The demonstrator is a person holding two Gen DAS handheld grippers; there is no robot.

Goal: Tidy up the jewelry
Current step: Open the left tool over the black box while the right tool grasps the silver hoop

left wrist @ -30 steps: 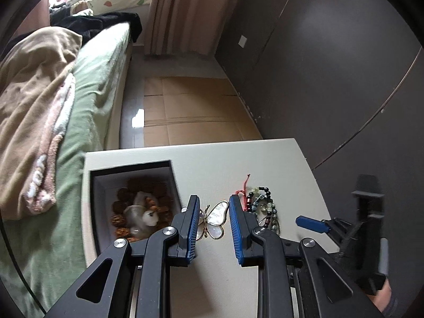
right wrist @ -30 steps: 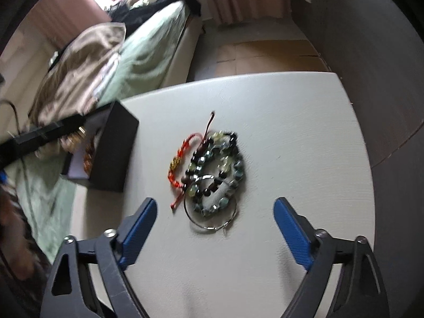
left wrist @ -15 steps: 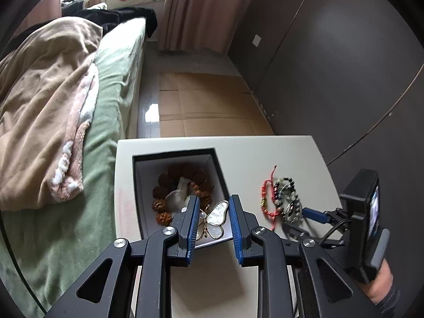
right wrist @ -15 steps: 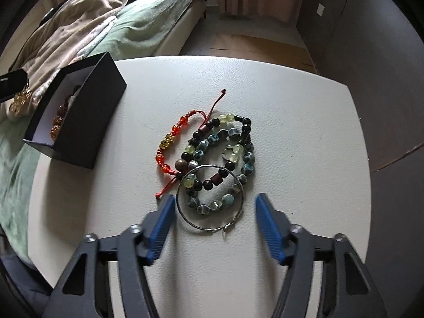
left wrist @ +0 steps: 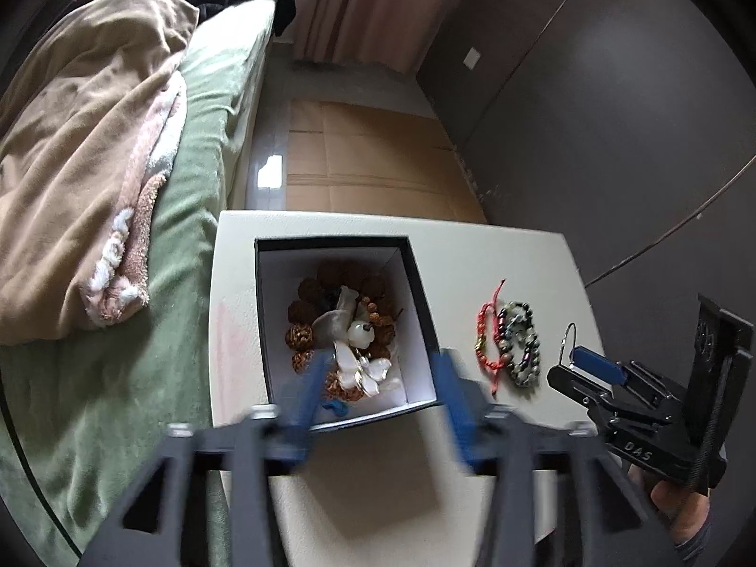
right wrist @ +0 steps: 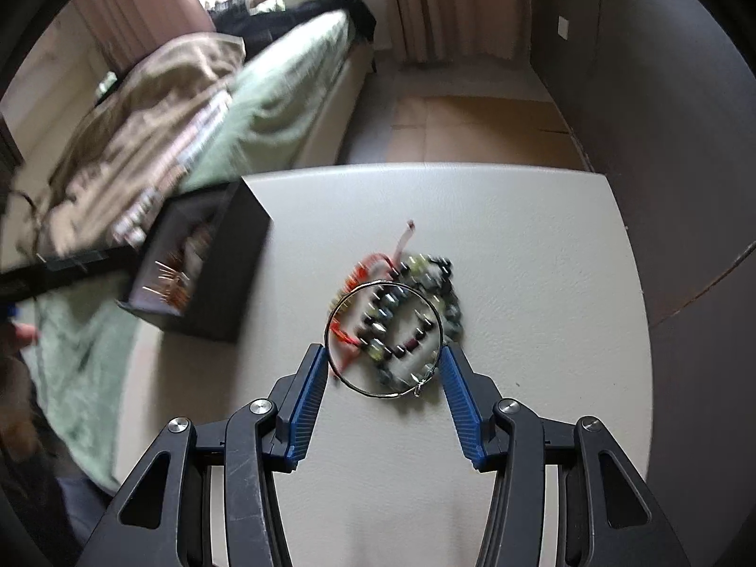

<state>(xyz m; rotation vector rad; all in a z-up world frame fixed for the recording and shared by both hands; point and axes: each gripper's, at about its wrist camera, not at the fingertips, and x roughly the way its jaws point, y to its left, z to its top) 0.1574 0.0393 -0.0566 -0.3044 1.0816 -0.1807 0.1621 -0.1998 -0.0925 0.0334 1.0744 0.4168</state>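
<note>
Left gripper [left wrist: 378, 392], jaws opening, empty over the filled black jewelry box [left wrist: 420, 283]. Right gripper [right wrist: 383, 380] clamps a thin silver hoop [right wrist: 383, 339]; beaded bracelets [right wrist: 425, 302] remain mid-counter [right wrist: 519, 245].

black gripper [right wrist: 383, 368] frames, ribbed blue jaws, silver screws, dark sleeve [left wrist: 698, 545]

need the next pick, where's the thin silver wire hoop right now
The thin silver wire hoop is held between the right gripper's blue pads in the right wrist view, lifted above the beaded bracelets.
</note>
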